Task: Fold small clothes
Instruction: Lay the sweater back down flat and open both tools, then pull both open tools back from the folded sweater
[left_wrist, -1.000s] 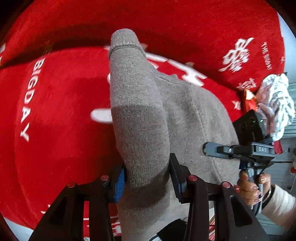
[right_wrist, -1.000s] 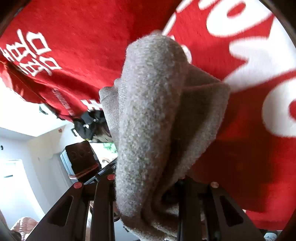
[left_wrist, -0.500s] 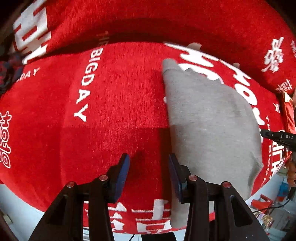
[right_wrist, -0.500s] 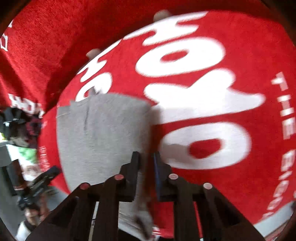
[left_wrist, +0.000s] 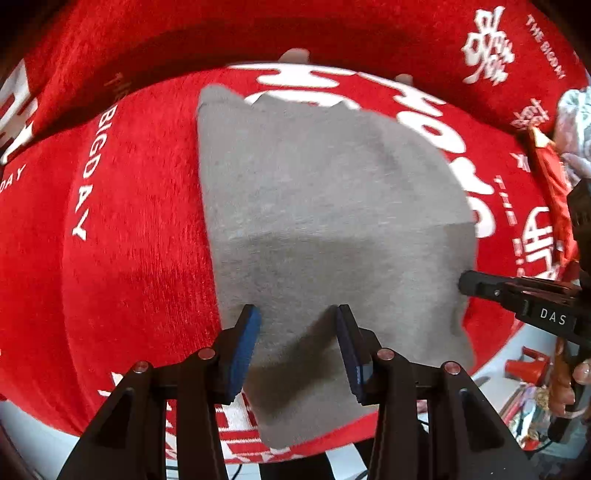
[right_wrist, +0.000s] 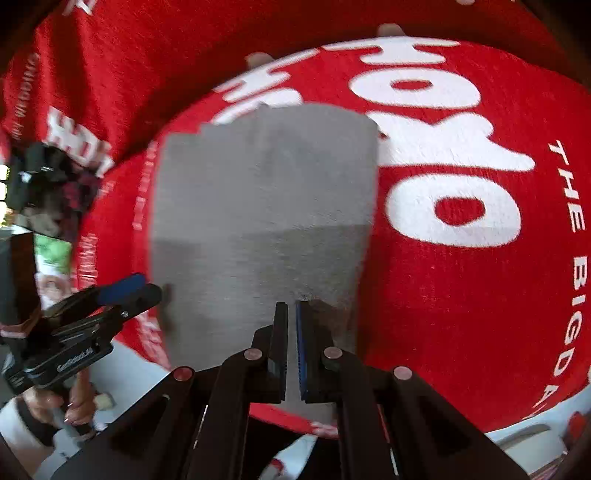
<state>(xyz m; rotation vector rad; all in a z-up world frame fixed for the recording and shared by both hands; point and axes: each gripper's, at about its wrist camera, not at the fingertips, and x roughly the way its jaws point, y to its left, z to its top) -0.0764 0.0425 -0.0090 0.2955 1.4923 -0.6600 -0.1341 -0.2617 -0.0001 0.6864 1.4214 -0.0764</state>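
The grey garment (left_wrist: 325, 229) is laid flat on the red cloth (left_wrist: 122, 229), centre frame. The left hand-held gripper (left_wrist: 295, 347) is held open above its 6 o'clock edge; the right hand-held gripper (right_wrist: 291, 347) is closed, empty. The fold could be dragged askew if a fingertip is snagged in the knit.

Red blanket (left_wrist: 140, 229) with white lettering covers whole surface. Crumpled white patterned cloth (left_wrist: 576, 125) at far right edge. Red cup (left_wrist: 524, 367) near right, below.

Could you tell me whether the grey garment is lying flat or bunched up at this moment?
Flat: the grey garment lies spread smooth on the red blanket, edges straight, neither tool gripping it.
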